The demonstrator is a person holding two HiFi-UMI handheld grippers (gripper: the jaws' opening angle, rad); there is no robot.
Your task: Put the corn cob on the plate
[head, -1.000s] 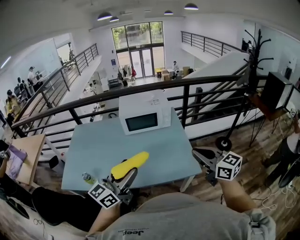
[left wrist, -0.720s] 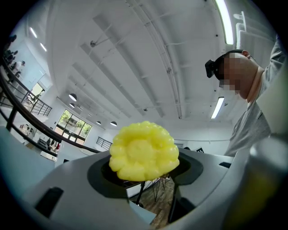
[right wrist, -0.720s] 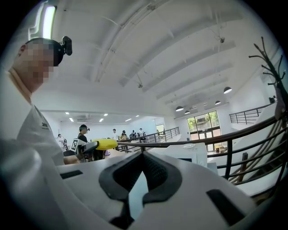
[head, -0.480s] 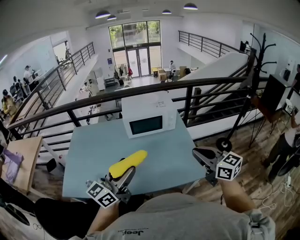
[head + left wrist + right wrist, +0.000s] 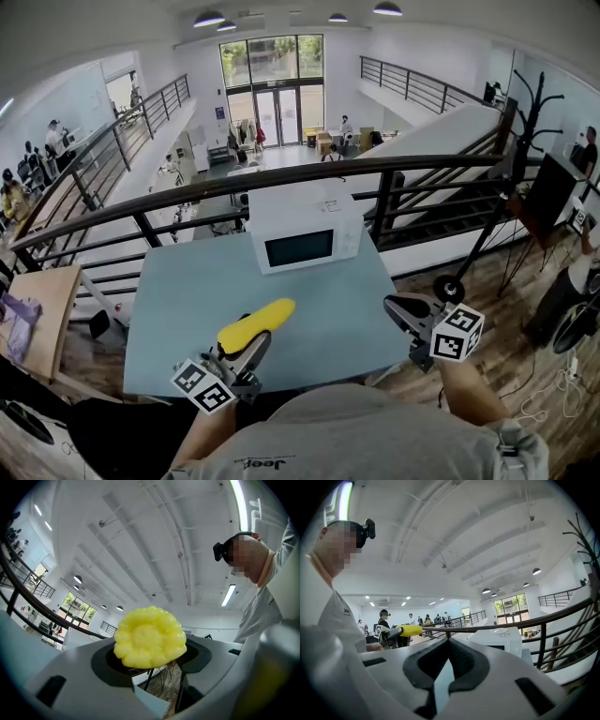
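My left gripper (image 5: 246,352) is shut on a yellow corn cob (image 5: 255,324), which it holds above the front of the pale blue table (image 5: 187,291). The cob sticks out forward and to the right. In the left gripper view its knobbly end (image 5: 149,637) sits between the two jaws. The right gripper (image 5: 394,307) hangs at the table's right front corner, shut and holding nothing. From the right gripper view (image 5: 449,644) the corn cob (image 5: 410,630) shows far off at the left. No plate shows in any view.
A white microwave (image 5: 305,234) stands at the table's far edge, in front of a black railing (image 5: 281,173). A wooden desk (image 5: 37,319) is at the left. A black coat stand (image 5: 525,103) rises at the right over wooden floor.
The table and microwave have slid to the right in the head view as I moved sideways. Both grippers keep their pose, and the corn cob stays held.
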